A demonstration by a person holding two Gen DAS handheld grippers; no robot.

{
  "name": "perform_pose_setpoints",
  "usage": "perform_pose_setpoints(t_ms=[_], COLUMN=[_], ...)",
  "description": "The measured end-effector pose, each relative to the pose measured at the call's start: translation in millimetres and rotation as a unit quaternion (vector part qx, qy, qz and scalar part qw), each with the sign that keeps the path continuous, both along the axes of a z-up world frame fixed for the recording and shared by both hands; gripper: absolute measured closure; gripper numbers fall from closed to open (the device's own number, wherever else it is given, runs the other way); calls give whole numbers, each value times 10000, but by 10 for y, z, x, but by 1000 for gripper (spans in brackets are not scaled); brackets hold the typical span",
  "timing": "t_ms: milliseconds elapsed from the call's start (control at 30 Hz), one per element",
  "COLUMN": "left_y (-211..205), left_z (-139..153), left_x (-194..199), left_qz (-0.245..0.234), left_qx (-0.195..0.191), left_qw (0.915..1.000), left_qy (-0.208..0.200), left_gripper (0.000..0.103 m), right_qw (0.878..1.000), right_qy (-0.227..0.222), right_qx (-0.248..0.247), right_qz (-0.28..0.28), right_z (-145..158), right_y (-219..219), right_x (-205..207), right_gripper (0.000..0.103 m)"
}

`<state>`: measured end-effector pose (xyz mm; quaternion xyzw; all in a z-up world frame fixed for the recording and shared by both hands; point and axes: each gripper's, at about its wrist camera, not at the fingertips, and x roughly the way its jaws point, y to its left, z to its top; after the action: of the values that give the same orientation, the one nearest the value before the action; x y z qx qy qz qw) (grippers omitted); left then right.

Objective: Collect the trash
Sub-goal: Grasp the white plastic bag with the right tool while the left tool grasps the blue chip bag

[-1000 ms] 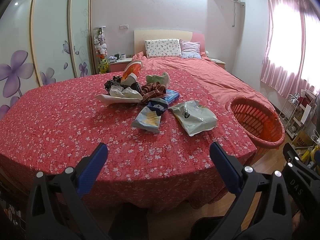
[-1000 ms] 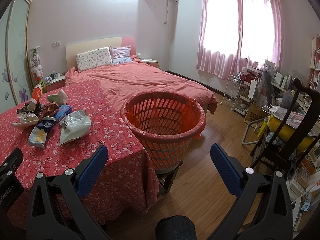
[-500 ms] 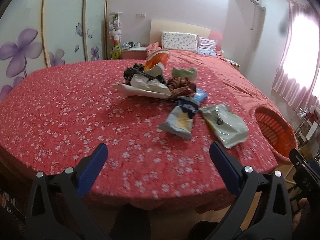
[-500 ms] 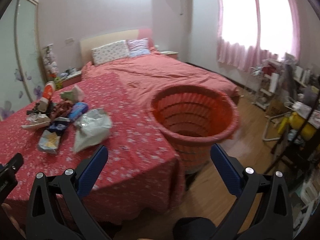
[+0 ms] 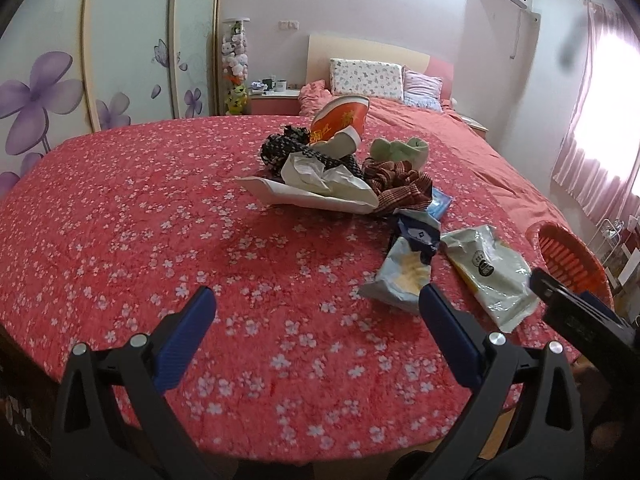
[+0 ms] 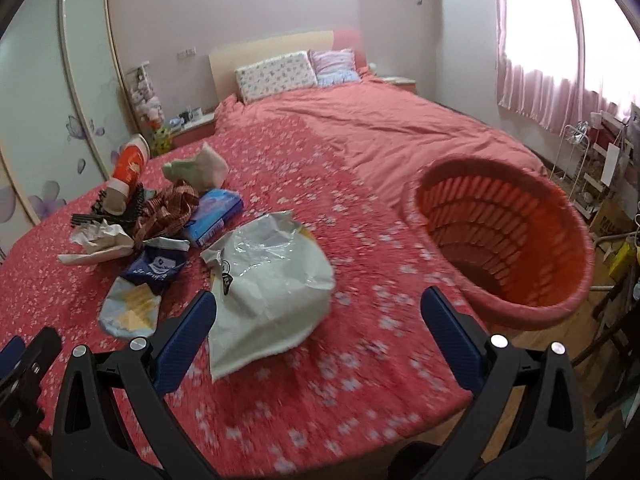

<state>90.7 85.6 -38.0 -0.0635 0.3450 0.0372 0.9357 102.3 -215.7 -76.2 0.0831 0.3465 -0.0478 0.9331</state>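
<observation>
A heap of trash lies on the red flowered cloth (image 5: 160,216): a pale plastic bag (image 6: 272,284) (image 5: 492,268), a blue-and-white snack packet (image 6: 140,292) (image 5: 404,268), crumpled white paper (image 5: 320,184), an orange paper cup (image 5: 340,120) (image 6: 128,168) and a blue pack (image 6: 216,216). An orange slatted basket (image 6: 500,240) (image 5: 568,260) stands at the cloth's right edge. My left gripper (image 5: 316,332) is open above the near cloth, left of the packet. My right gripper (image 6: 320,332) is open just above the near end of the plastic bag.
A bed with a salmon cover and pillows (image 6: 276,76) lies behind the cloth. Wardrobe doors with purple flowers (image 5: 48,92) stand at left. A wire rack and clutter (image 6: 600,168) sit under the pink curtains at right. Wood floor shows beyond the basket.
Both grippers have moved forward and left over the cloth, closer to the trash. The right gripper has swung from the basket toward the plastic bag. Both stay open.
</observation>
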Motion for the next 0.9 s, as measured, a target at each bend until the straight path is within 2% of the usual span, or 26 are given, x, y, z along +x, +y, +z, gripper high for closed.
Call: perform_pose_setpoints(t_ms=[200, 267, 400, 633, 900], left_y=[42, 48, 44, 5, -130], left_z=[-69, -84, -102, -127, -149], left_x=[128, 170, 227, 328, 448], left_qz=[-101, -135, -188, -325, -651], left_qx=[-107, -140, -131, -207, -318], left_qw=[9998, 9997, 9997, 9992, 9971], left_qy=[96, 120, 101, 138, 234], left_gripper=[4, 4, 4, 4, 5], right_qw=[9993, 9986, 9963, 9949, 9950], right_qy=[326, 422, 481, 398, 204], right_qx=[195, 319, 705, 826, 833], right_qz=[-10, 28, 123, 418, 510], right_z=[-145, -193, -255, -239, -128], right_y=[-27, -49, -92, -28, -63], right_x=[248, 286, 294, 292, 246], right_gripper=[3, 10, 33, 63, 70])
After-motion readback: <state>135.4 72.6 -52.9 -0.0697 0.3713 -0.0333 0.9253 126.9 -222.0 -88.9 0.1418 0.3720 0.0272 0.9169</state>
